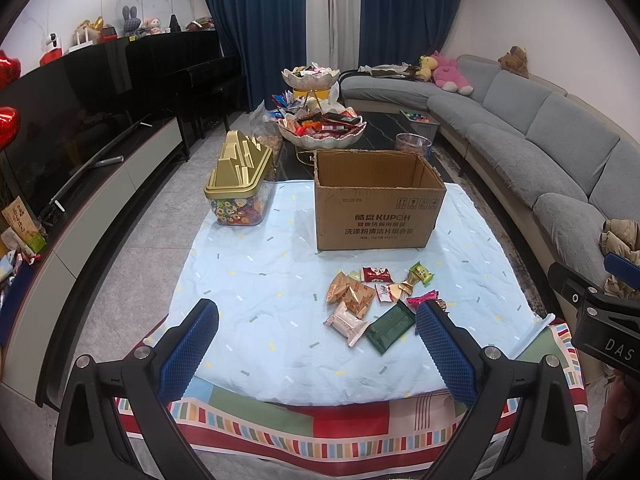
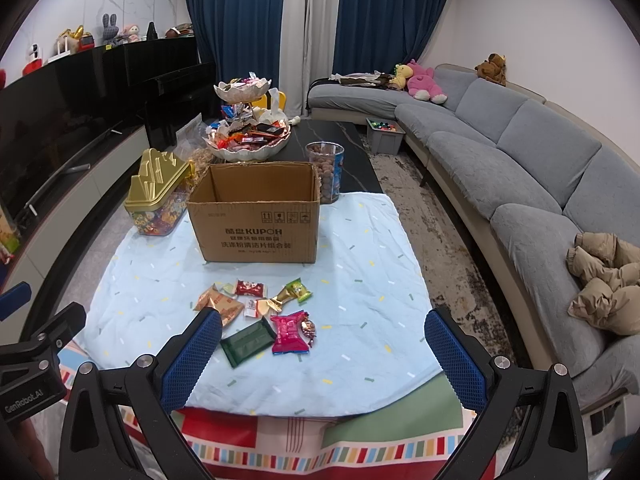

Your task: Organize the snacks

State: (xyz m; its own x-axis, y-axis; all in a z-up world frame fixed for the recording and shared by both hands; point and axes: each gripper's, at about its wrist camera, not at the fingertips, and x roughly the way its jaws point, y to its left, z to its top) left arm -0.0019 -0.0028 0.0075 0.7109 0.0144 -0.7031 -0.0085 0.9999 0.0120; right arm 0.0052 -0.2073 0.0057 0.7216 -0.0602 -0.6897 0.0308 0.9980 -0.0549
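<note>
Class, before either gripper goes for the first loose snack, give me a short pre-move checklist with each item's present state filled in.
1. Left gripper open and empty: ok.
2. Right gripper open and empty: ok.
3. Cardboard box upright, top open: ok.
4. Loose snacks lie on the blue cloth, in front of the box, none inside a gripper: ok.
5. Box inside free of other items: cannot tell, its floor is hidden.
6. Gold-lidded candy jar stands apart from the snacks: ok.

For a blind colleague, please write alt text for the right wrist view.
The open right hand-held gripper hovers over small wrapped snacks scattered on a pale blue cloth, in front of an open brown cardboard box. A gold-lidded clear candy jar stands left of the box.
</note>
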